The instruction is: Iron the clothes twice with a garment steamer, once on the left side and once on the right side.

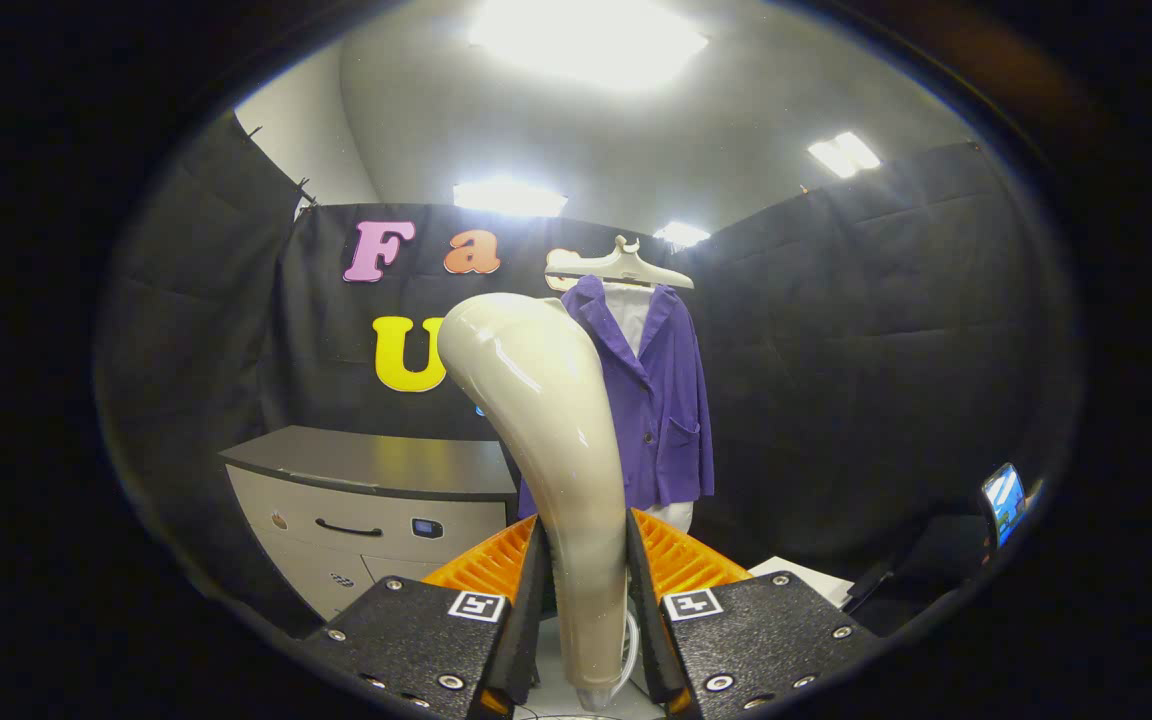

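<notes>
The gripper [584,590] is clamped tight on the garment steamer [548,440], one finger pressing each side of its cream handle. The handle rises upright from between the fingers and curves over at the top into a rounded head that tips toward the left. A thin clear hose [628,650] loops beside the bottom of the handle, low between the fingers.

Just behind the fingers, on both sides of the handle, sits an orange ribbed piece [681,560]; what it belongs to cannot be told from here.

Beyond the steamer, well apart from it, hangs the purple jacket [671,400] over a white shirt [630,310], both on a pale hanger [619,266] against the black cloth wall. The steamer's head overlaps the jacket's left edge in this view, so that side is partly hidden.

Off to the left of the jacket stands a grey cabinet [376,480] with a dark drawer handle. Far right, low down, a small lit screen [1003,498] glows.
</notes>
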